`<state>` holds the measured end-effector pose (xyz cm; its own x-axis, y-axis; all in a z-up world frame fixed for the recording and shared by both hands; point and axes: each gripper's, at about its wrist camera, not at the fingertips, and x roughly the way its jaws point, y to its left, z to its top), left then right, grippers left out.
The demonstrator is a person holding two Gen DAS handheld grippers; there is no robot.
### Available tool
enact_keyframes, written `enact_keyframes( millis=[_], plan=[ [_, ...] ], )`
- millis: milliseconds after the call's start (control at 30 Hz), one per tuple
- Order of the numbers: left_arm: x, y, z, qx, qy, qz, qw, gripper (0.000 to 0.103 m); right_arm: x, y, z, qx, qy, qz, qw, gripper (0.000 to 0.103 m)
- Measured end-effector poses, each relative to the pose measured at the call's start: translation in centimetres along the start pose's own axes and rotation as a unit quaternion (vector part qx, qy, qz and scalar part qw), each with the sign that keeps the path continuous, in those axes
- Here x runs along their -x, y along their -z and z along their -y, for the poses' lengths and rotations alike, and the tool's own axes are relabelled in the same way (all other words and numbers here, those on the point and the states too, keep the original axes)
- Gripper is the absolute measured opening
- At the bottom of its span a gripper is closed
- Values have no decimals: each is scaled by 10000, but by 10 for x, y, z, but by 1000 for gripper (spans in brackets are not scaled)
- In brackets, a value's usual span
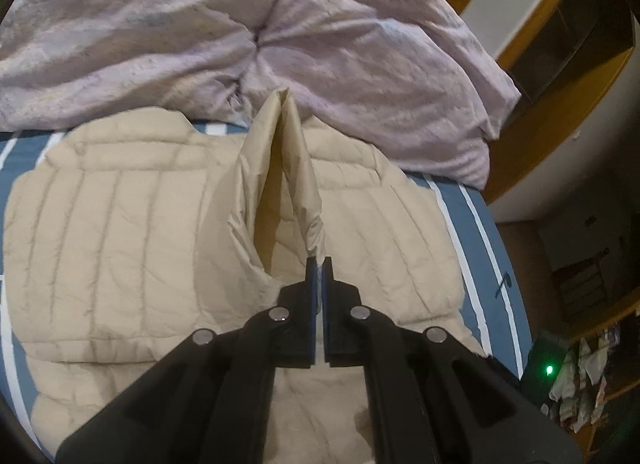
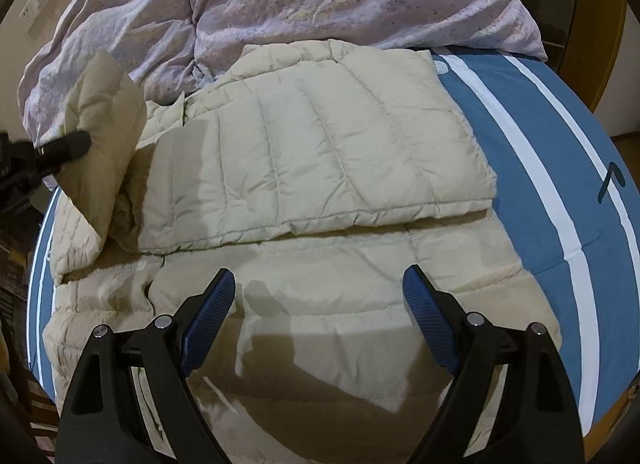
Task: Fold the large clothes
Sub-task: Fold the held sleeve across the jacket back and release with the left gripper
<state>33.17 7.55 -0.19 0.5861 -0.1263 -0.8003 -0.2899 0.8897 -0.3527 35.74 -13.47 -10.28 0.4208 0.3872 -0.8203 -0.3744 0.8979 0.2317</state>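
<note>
a beige quilted puffer jacket (image 2: pixel 320 152) lies spread on a bed with a blue sheet (image 2: pixel 532 152) crossed by white stripes. one padded panel of it is folded over the body, its stitched edge running across just ahead of the right tongs (image 2: pixel 320 304).

the right tongs hover over the lower part of the jacket, pointing down at it, arms spread wide with the blue pads (image 2: pixel 212 304) well apart and nothing between them. their shadow falls on the fabric right beneath.

the left tongs (image 1: pixel 319 264) are pinched together on a peak of the jacket's sleeve (image 1: pixel 280 168), which rises from their tips in a tent-like fold and stands lifted above the rest of the garment. from the right tongs, that raised sleeve sits far off to the left, with the left tongs' black tip pressed into it.

beyond both tongs, a crumpled lilac duvet (image 1: pixel 200 32) is heaped at the far end of the bed, touching the jacket's far edge.
</note>
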Motion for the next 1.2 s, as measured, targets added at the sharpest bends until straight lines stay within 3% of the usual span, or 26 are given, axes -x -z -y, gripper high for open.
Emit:
enact_keyframes(
  millis=[67,133,200,233,433,733,900,1000,1100,1200],
  plan=[
    [1,0,-2,69,23,-25,10000,8,1,-4,-2,16,-81,40,10000,88],
    [6,0,-8,159,120,-35,9998,28,2,-10,-5,24,-205,88,9997,88],
    [15,0,-14,213,114,32,9997,41,3,-16,-9,0,-359,120,9993,88],
    [19,0,-16,197,91,83,9997,43,3,-18,-12,-21,-438,131,9990,88],
    [31,0,-37,239,-208,173,9993,45,-1,-34,-32,-169,-1062,79,9942,82],
    [34,6,-70,420,-681,162,9967,45,-10,-39,-62,-131,-1578,-66,9874,73],
    [30,15,-91,500,-1064,30,9931,45,-32,-41,-65,-342,-1630,-333,9855,55],
    [29,20,-105,606,-1213,-41,9908,45,-42,-39,-69,-344,-1639,-432,9849,37],
    [30,25,-117,693,-1329,-74,9887,48,-45,-37,-78,-143,-1482,-370,9882,12],
    [31,28,-127,753,-1432,-95,9868,48,-43,-35,-79,-89,-1245,-225,9919,7]
  ],
)
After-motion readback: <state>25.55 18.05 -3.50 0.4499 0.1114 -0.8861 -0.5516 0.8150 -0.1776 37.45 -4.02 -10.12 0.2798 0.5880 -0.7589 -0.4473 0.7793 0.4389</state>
